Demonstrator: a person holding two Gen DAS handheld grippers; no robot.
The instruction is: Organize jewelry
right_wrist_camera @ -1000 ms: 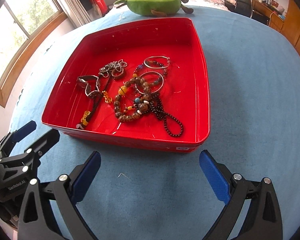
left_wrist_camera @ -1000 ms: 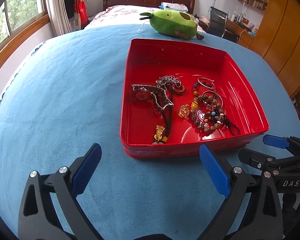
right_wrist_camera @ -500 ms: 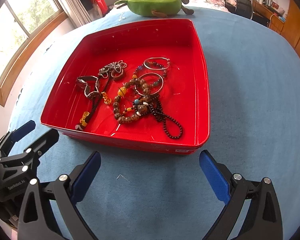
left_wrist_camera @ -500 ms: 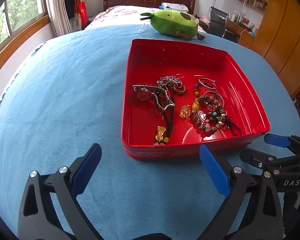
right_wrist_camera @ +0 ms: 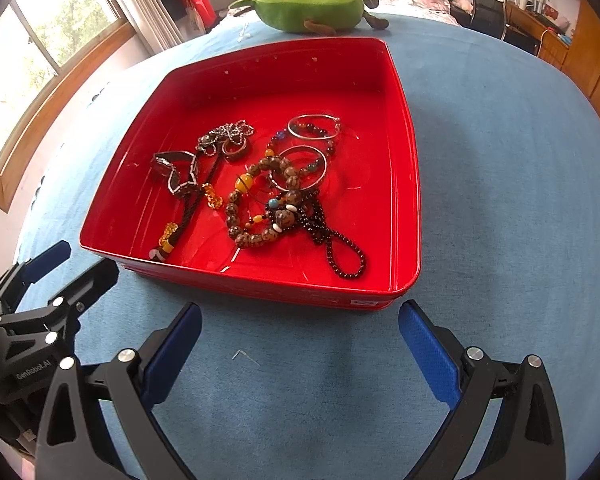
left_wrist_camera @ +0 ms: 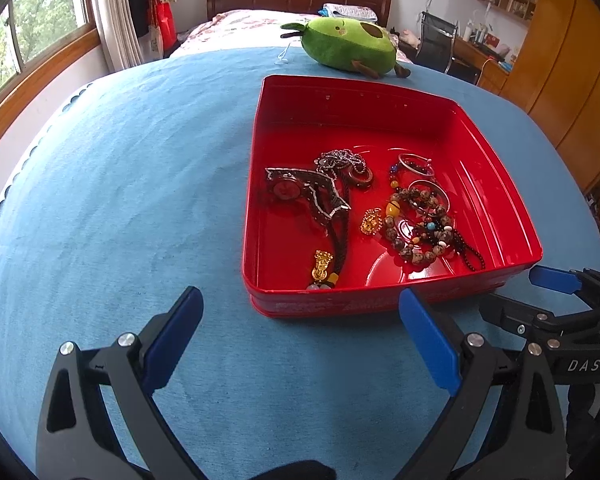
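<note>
Both tools have crept slightly nearer the red tray (left_wrist_camera: 452, 116) since a second ago. Left tool (left_wrist_camera: 300, 332) and right tool (right_wrist_camera: 300, 340) hover spread wide, empty, just short of its near wall. Tangled jewelry (right_wrist_camera: 276, 196) lies inside; a green plush (right_wrist_camera: 312, 0) sits beyond. Blue surface (left_wrist_camera: 120, 160) lies bare on both sides.

Our left gripper (left_wrist_camera: 300, 338): black angular frame, blue pads, silver screws, white "GenRobot.AI" lettering on side. Our right gripper (right_wrist_camera: 300, 340): same black frame, blue textured pads, silver screws, "DAS" marking.
</note>
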